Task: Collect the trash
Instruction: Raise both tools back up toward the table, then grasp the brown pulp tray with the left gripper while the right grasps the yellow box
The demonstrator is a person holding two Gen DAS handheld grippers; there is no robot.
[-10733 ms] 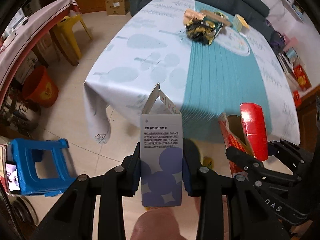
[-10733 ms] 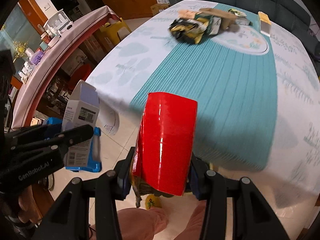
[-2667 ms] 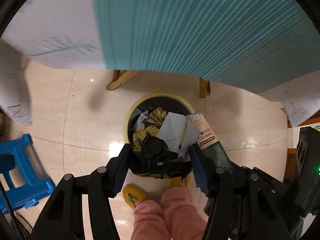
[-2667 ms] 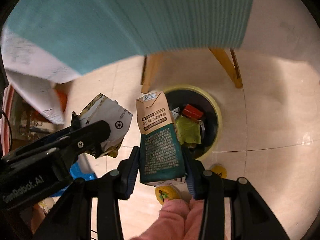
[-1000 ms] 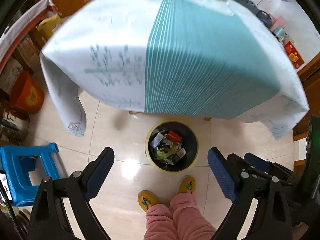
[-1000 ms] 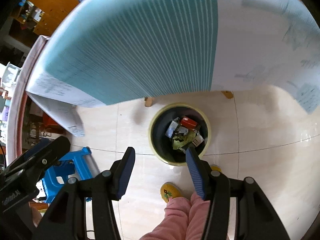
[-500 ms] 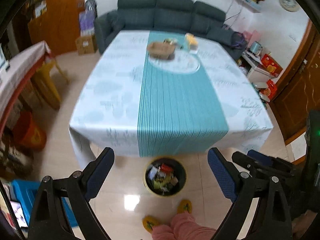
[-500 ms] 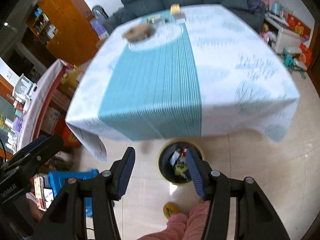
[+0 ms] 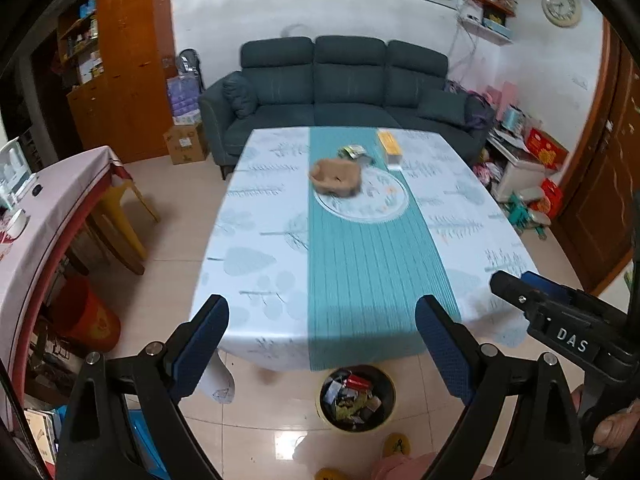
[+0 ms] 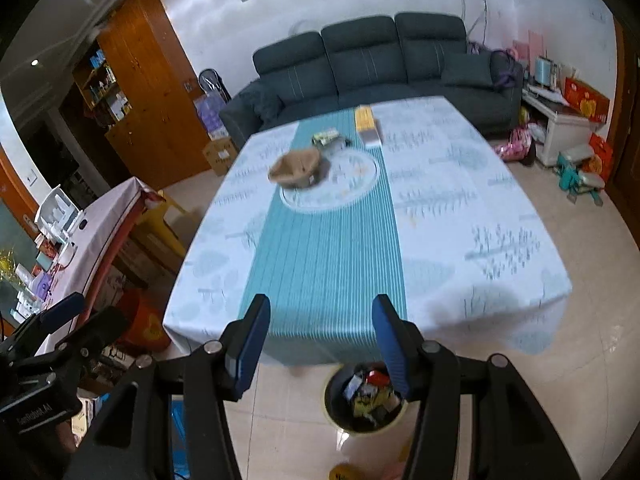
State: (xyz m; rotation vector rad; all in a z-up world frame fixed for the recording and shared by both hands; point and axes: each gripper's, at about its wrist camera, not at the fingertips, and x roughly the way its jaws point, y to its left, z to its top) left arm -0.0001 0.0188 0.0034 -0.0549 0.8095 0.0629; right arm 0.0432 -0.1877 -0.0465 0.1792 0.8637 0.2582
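A yellow-rimmed trash bin [image 9: 357, 402] full of wrappers and cartons stands on the floor at the table's near edge; it also shows in the right wrist view [image 10: 366, 400]. On the far part of the table lie a brown crumpled paper bag [image 9: 335, 176], a small green wrapper [image 9: 352, 151] and a yellow box [image 9: 389, 144]; the bag [image 10: 295, 169] also shows in the right wrist view. My left gripper [image 9: 322, 346] is open and empty, raised in front of the table. My right gripper [image 10: 320, 338] is open and empty, above the bin.
The table [image 9: 256, 240] has a white and teal cloth. A dark sofa [image 9: 340, 80] stands behind it. A side table [image 9: 44, 208] with a yellow chair [image 9: 120, 216] and an orange bucket [image 9: 86, 322] stands at left. Boxes and clutter [image 9: 532, 176] sit at right.
Both grippers dropped their trash into the bin and opened. They then rose and tilted up from the bin to face the table and sofa.
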